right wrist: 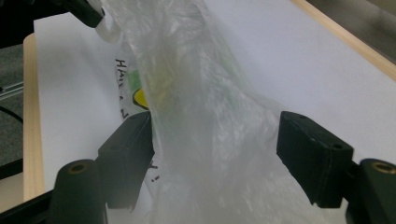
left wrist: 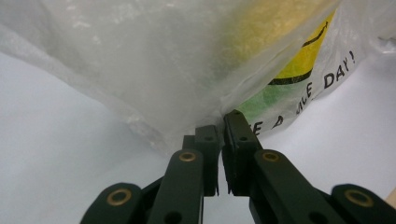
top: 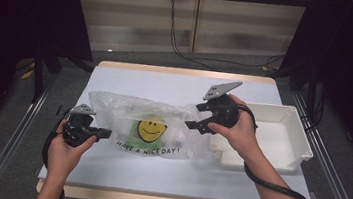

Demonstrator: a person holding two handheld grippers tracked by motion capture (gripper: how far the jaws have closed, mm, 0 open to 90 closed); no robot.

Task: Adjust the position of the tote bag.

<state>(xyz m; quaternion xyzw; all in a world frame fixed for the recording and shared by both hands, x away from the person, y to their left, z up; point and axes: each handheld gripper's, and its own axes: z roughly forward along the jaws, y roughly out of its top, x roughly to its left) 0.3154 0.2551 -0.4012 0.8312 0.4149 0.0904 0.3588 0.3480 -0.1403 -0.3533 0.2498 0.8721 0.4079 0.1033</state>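
A: White-covered counter (top: 166, 169) with a pale wooden edge, dark curtains on both sides, cables on the floor behind. State the step in hand.

B: Opening or spreading the clear plastic bag (top: 152, 122), by my reading. The bag lies across the middle of the counter, printed with a yellow smiley face and the words "HAVE A NICE DAY!".

A: Left side first.

B: The left tongs (top: 105, 132) are pressed together on the bag's left edge. In the left gripper view the two black jaws meet on a pinch of film (left wrist: 205, 119), with the print just beyond.

A: Right side?

B: The right tongs (top: 192, 125) stand spread at the bag's upper right corner. In the right gripper view a bunched fold of film (right wrist: 215, 140) hangs between the jaws; it brushes the left pad, and the right pad stands clear of it. No grip yet.

A: Next move?

B: Probably close the right tongs on that fold, then draw the two hands apart. It calls for catching one layer only, if the mouth is to open; which layers lie between the jaws cannot be told.

A: Obstructions?

B: A white plastic bin (top: 286, 137) sits just right of the bag, near the right hand (top: 241, 134). A rightward pull must clear its near wall.
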